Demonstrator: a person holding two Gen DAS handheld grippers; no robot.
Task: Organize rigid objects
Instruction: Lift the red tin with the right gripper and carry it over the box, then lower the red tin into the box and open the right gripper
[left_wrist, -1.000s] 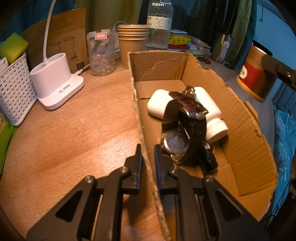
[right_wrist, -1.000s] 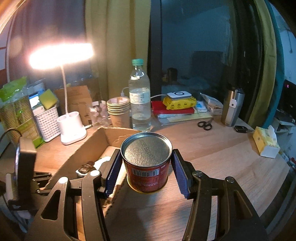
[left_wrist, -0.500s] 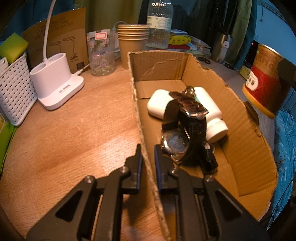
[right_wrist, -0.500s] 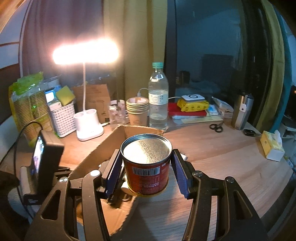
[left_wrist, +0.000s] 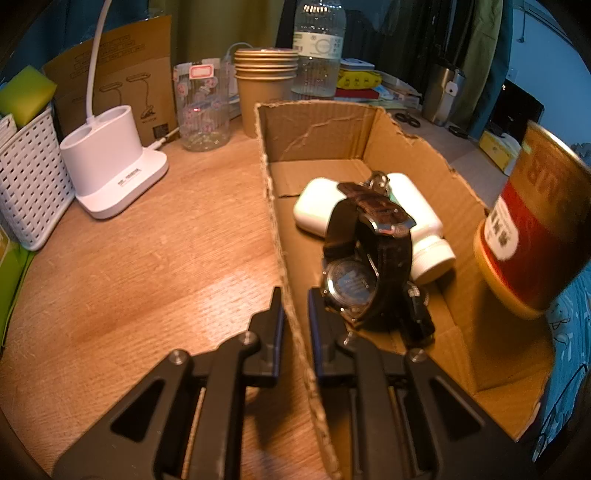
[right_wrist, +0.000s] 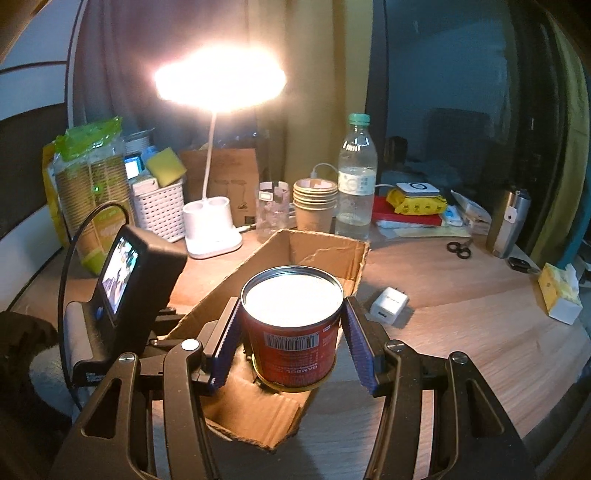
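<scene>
My right gripper (right_wrist: 291, 334) is shut on a red tin can (right_wrist: 293, 328) and holds it in the air over the near end of an open cardboard box (right_wrist: 325, 247). The can also shows in the left wrist view (left_wrist: 532, 229), above the box's right wall. My left gripper (left_wrist: 294, 310) is shut on the box's left wall (left_wrist: 280, 236). Inside the box lie a dark wristwatch (left_wrist: 369, 258), a white bottle (left_wrist: 421, 221) and a white case (left_wrist: 314, 206).
On the wooden desk behind the box stand a lit desk lamp (right_wrist: 212, 229), a white basket (right_wrist: 159, 210), a glass (left_wrist: 201, 107), stacked paper cups (right_wrist: 316, 203) and a water bottle (right_wrist: 356, 177). A white charger (right_wrist: 388, 306), scissors (right_wrist: 458, 249) and a tissue pack (right_wrist: 559, 295) lie to the right.
My right gripper has carried the can leftward and over the box. In the left wrist view the can has grown larger and nearer. The left gripper has not moved.
</scene>
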